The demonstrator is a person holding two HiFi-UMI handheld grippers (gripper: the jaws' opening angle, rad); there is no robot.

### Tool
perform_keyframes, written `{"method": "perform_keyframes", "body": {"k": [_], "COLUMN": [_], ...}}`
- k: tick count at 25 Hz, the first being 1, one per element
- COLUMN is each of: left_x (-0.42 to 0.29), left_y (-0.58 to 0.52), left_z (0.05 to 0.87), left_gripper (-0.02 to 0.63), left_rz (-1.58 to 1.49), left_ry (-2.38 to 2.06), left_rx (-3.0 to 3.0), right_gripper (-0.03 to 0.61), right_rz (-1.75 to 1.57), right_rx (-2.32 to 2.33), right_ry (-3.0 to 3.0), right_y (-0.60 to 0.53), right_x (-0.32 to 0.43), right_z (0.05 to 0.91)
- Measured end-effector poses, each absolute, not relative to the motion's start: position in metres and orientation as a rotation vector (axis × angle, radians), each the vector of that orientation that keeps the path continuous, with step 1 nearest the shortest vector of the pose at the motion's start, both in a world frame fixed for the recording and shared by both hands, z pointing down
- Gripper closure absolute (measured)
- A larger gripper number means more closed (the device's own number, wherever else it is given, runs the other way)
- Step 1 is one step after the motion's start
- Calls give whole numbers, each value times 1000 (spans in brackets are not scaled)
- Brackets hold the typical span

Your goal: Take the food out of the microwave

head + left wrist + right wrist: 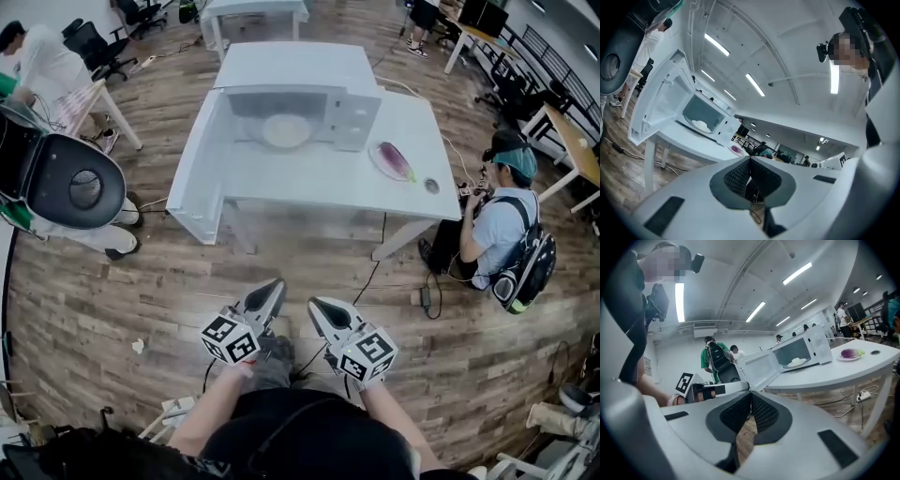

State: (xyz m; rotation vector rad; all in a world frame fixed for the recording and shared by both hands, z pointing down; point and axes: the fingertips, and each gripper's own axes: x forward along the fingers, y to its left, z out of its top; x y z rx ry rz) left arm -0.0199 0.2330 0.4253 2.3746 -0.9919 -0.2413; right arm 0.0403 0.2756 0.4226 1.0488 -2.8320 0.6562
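So here's where I'm at: both grippers are down low in the head view, over the wooden floor and well short of the white table. The left gripper has its jaws pressed together with nothing between them, and its own view shows the pads meeting. Same deal with the right gripper: jaws closed, empty. They sit just beside each other, tips pointing toward the table.

The microwave is on that table with its door swung wide open to the left. The food, a pale lump on a round plate, is inside the cavity, untouched, and I can see it from both gripper views too.

To the right of the microwave, on the tabletop, there's a small plate with a purple vegetable on it, probably an eggplant. A person in a teal cap sits on the floor off the table's right end.
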Motion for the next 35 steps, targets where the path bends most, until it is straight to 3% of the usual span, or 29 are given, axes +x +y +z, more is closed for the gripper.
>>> {"method": "perform_keyframes", "body": {"k": [15, 35], "left_x": [-44, -41], "left_y": [128, 86], "left_z": [440, 456], "left_gripper": [603, 603], "left_rz": [-173, -149], "left_ry": [-834, -813], "left_rx": [2382, 2357], "right_gripper": [558, 559], "right_rz": [703, 781], "right_rx": [1201, 1133], "right_ry": [-2753, -2731], "right_y": [160, 95], "right_x": [4, -9], "right_z": [429, 450]}}
